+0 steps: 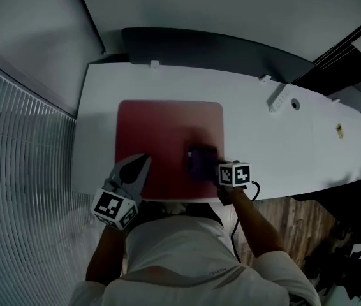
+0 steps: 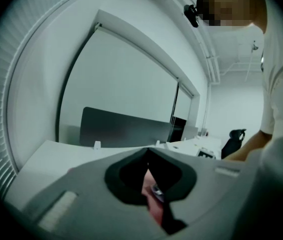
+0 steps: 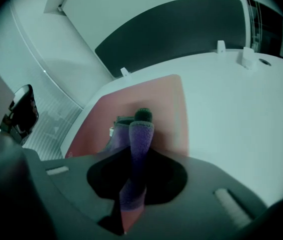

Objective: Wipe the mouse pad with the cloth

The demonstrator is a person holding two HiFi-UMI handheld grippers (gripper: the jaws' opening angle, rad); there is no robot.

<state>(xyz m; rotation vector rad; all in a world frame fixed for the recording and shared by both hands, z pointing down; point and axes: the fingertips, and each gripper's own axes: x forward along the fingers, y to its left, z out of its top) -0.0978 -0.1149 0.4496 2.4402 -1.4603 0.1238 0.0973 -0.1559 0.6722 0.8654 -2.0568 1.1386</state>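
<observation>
Entry, as I read it remotely:
- Purple cloth [image 3: 140, 131]: pinched in my right tongs [image 3: 133, 156], resting on the near-right part of the red mouse pad [image 1: 168, 123].
- Left tongs [image 1: 143, 162]: pressed together, empty, over the pad's near-left corner.
- Risks, in my judgement: the pad skids on the white bench [image 1: 276, 152] if not pinned, and the cloth bunches under drag.
- Surroundings: dark partition [image 1: 219, 46] and socket block [image 1: 277, 99], both well apart and obstructing nothing.

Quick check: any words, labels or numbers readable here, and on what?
No readable words in any view.
On the desk, a yellow sticker: too small to read.
Square markers on the left gripper and right gripper: patterns only, no letters.
</observation>
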